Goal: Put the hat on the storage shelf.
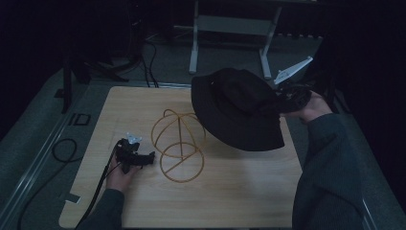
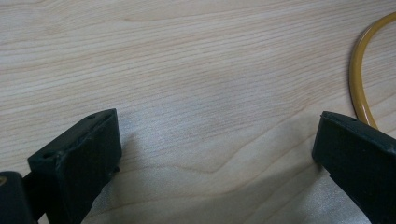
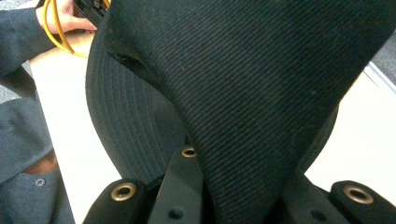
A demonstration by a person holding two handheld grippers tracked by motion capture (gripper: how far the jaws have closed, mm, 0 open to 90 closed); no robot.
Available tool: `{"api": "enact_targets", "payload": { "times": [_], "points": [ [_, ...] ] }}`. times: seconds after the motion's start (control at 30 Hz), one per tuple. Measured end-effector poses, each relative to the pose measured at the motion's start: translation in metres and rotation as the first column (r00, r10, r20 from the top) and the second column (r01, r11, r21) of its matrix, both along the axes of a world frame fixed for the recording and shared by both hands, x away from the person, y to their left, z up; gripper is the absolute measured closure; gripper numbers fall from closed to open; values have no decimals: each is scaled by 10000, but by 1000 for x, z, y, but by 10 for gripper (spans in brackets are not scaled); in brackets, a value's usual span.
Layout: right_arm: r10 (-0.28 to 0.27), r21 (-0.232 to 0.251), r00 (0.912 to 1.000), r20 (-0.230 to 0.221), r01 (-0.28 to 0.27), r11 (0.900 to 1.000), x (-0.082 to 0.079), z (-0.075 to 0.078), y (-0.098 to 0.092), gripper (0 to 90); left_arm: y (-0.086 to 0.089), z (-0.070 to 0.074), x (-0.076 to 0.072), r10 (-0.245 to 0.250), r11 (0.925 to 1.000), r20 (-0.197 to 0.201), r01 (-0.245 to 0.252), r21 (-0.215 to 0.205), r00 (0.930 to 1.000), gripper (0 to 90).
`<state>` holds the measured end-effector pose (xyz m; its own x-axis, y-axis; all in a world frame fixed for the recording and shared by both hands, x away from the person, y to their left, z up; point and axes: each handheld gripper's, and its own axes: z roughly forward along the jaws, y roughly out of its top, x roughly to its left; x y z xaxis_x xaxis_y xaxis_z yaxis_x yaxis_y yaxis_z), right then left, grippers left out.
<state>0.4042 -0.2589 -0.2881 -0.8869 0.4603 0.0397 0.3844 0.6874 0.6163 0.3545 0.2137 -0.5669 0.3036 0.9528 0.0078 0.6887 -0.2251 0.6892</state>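
A black bucket hat (image 1: 234, 108) hangs tilted over the right half of the wooden table (image 1: 230, 201), its brim just right of a yellow wire hat stand (image 1: 179, 143). My right gripper (image 1: 291, 98) is shut on the hat at its right side. In the right gripper view the hat's fabric (image 3: 257, 70) is pinched between the jaws of the right gripper (image 3: 233, 205). My left gripper (image 1: 149, 157) rests on the table, touching or nearly touching the left of the stand's base ring. It is open (image 2: 215, 154), with bare wood between its jaws and the yellow ring (image 2: 357, 79) beside one jaw.
A black cable (image 1: 62, 148) loops on the floor left of the table. A grey metal frame (image 1: 230, 26) stands behind the table, and dark stand legs (image 1: 72, 76) are at the back left. The person's sleeve (image 1: 325, 182) covers the table's right front corner.
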Motion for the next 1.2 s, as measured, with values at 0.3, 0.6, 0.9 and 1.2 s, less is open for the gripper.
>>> {"api": "enact_targets", "payload": {
  "times": [0.3,0.6,0.9,1.2],
  "points": [
    [256,127,9996,134,-258,9996,-2,9,5,873,0,0,0,0,10000,-3,0,-8,10000,16],
    [598,157,9979,246,-602,9981,-4,14,16,873,0,0,0,-4,10000,-6,4,-4,10000,16],
    [942,270,9949,350,-952,9951,-7,21,26,873,0,0,0,-7,10000,-8,7,1,10000,16],
    [1218,303,9918,386,-1230,9919,-9,25,35,873,-1,0,0,-14,10000,8,14,-5,10000,16]
  ]
}}
